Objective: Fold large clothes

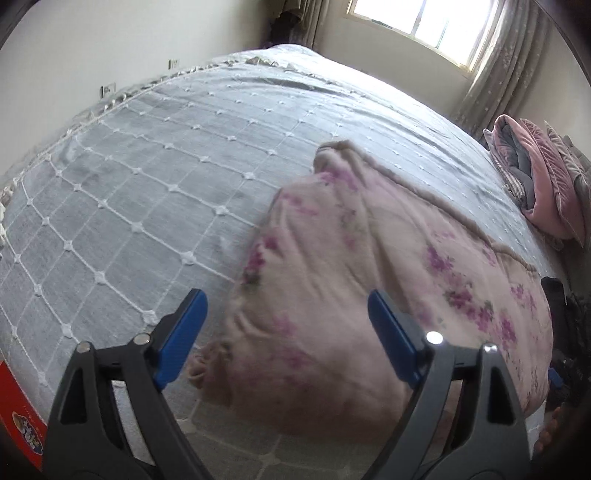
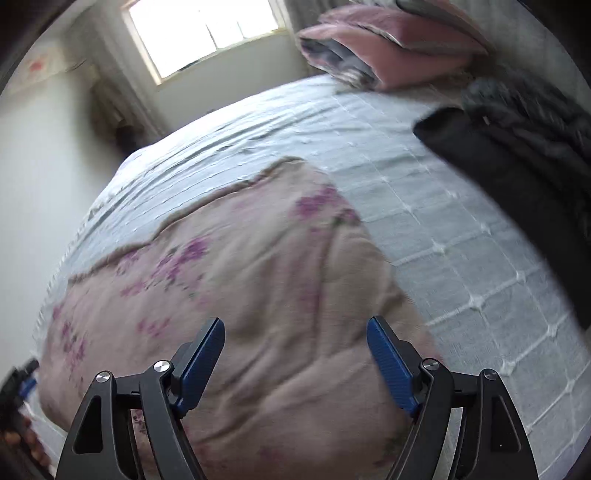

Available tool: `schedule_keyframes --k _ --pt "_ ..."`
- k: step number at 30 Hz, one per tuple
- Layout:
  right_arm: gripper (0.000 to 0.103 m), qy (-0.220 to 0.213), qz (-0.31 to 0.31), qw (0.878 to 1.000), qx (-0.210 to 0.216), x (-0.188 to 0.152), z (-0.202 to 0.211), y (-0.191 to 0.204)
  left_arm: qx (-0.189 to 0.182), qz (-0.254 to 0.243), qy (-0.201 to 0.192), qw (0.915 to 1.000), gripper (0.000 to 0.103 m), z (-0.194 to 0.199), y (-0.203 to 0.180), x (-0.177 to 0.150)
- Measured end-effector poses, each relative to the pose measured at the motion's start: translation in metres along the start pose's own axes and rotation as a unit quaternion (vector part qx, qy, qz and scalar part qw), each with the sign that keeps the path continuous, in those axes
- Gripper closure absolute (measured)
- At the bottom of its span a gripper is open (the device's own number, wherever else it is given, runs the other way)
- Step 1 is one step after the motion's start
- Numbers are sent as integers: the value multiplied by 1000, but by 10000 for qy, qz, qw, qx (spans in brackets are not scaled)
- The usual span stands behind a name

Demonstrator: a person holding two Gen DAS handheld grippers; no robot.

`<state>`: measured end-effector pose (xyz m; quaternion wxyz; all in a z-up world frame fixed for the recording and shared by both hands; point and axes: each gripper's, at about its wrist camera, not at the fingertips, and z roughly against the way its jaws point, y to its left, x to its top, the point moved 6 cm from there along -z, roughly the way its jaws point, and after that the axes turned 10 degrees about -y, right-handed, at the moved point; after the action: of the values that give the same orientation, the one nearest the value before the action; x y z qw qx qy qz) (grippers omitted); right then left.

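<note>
A large pale pink garment with purple flowers (image 1: pixel 369 280) lies crumpled on the grey quilted bedspread (image 1: pixel 147 177), near the bed's front edge. It also shows in the right wrist view (image 2: pixel 240 280), lying on the bedspread (image 2: pixel 461 240). My left gripper (image 1: pixel 286 314) is open and empty, hovering just above the garment's near left part. My right gripper (image 2: pixel 295 339) is open and empty, above the garment's near edge. Both views are blurred by motion.
Folded pink and grey bedding (image 1: pixel 535 184) is stacked at the bed's right side, also in the right wrist view (image 2: pixel 388 48). Dark clothing (image 2: pixel 517 147) lies on the bed's right part. A red box (image 1: pixel 18 417) stands at the left. A bright window (image 1: pixel 424 26) is behind.
</note>
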<state>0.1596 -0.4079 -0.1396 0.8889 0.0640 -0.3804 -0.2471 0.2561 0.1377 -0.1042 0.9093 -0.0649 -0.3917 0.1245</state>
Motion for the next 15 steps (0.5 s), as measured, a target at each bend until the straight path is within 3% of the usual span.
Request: schedule_keyframes --k 4,8,13,15 --pt "22 41 -574 9983 14 8 9 -35 -45 97 224 9997 14 -4 28 -7" --pt "22 309 -907 9953 -145 2 8 -60 -482 746 527 9947 14 -14 41 -16" --pt "22 1004 -1561 9819 375 -19 -10 -78 -859 156 749 9934 14 -21 12 -19" --pt "22 1209 -1841 9728 716 -27 -17 -78 -910 188 951 9911 12 -28 5 -24"
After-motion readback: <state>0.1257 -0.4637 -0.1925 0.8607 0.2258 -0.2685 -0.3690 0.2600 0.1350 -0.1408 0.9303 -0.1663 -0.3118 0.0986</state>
